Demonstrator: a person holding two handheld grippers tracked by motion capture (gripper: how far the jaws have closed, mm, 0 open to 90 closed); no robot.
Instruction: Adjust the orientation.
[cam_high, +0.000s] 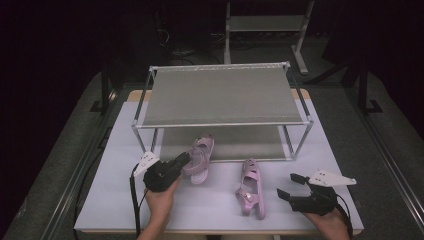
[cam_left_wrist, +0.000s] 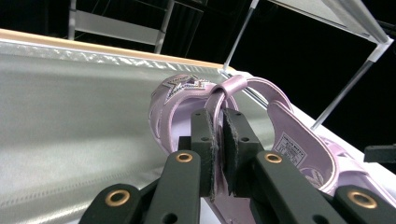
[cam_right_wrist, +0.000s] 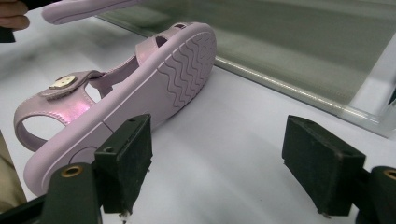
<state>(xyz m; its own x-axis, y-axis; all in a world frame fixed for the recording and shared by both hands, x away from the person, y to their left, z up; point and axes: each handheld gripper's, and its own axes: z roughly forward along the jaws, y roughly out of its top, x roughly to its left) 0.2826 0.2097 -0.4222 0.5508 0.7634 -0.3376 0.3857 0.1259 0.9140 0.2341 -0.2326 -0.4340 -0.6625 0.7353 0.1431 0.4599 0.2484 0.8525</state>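
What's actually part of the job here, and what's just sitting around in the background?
Part of the job:
- left gripper, clamped on a strap of one pink sandal
- second pink sandal, lying on its side on the table
- right gripper, jaws open, beside it
- two-tier shoe rack

Just standing about:
- metal frame behind the table, in the dark

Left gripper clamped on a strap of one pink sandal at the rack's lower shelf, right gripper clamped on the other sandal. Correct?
Not quite. The right gripper is open and holds nothing: the right gripper view shows the second sandal lying on its side on the table beyond the jaws. The rest stands.
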